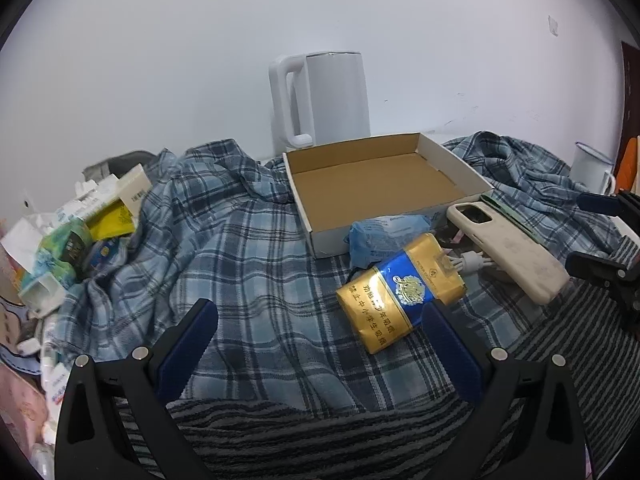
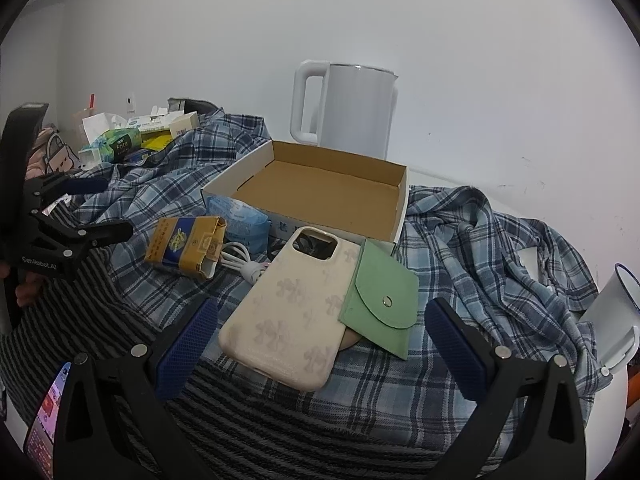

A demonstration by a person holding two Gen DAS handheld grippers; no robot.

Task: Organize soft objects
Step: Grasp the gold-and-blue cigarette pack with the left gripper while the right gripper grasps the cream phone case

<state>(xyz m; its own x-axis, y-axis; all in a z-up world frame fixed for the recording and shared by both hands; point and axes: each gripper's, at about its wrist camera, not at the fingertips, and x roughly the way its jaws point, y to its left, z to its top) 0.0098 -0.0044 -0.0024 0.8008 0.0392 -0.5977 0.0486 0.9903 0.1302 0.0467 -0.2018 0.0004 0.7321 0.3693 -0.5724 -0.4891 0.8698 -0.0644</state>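
The left gripper [image 1: 320,344] has its fingers spread wide and holds nothing. A gold and blue cigarette pack [image 1: 400,296] lies on the plaid shirt [image 1: 240,248], just ahead of the right finger and touching its tip. The right gripper [image 2: 322,340] also has its fingers spread wide and holds nothing. A cream phone case [image 2: 292,308] lies between and just ahead of them, with a green pouch [image 2: 380,300] overlapping its right edge.

Only the right wrist view shows the pouch face, its snap and the floral print on the case. Only the left wrist view shows the pack's printed front.

Beyond the fingers stands an open cardboard box [image 1: 380,184]. A blue tissue packet [image 1: 380,236] rests against its near wall. A white cable [image 2: 240,260] lies between pack and case. A white kettle [image 2: 352,108] stands behind the box, against the white wall [image 2: 480,60]. A pile of packets [image 1: 80,232] lies far left of the left fingers; a white mug [image 2: 612,312] stands far right of the right fingers. A striped cloth [image 1: 320,432] lies under both grippers.
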